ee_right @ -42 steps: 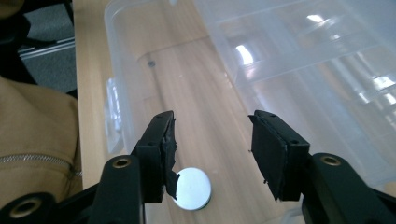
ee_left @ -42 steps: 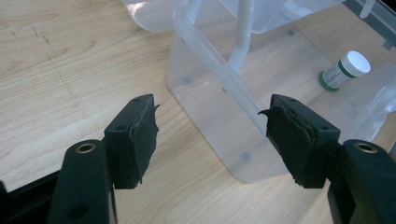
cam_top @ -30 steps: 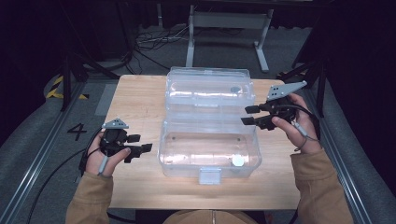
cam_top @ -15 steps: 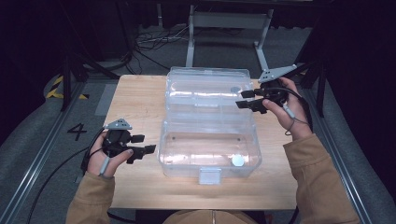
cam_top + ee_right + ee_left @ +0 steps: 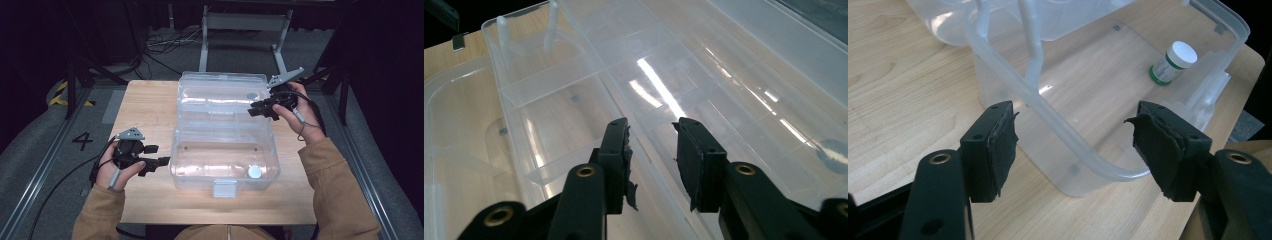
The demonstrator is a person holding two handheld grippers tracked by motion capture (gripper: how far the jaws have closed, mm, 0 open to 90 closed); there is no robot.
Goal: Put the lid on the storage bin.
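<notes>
A clear plastic box (image 5: 174,150) stands open on the wooden table (image 5: 145,105), its lid (image 5: 220,95) folded back flat. Inside, at the front right, stands a small bottle with a white cap (image 5: 255,172) (image 5: 1173,61). My left gripper (image 5: 159,154) (image 5: 1073,130) is open at the box's left wall, with the rim's corner between its wide jaws and untouched. My right gripper (image 5: 252,110) (image 5: 651,135) reaches over the lid's right edge. Its jaws have just been closing and stand partly apart over a ridge of the lid, with the pads clear of it.
A white latch (image 5: 224,188) hangs at the box's front wall. Bare table lies left of the box and along the front edge. Behind the table stand a metal frame (image 5: 245,30) and cables on the floor (image 5: 160,45).
My right gripper has moved back and inward from beside the box onto the lid's right edge, and its jaws have narrowed. The left gripper has stayed in place.
</notes>
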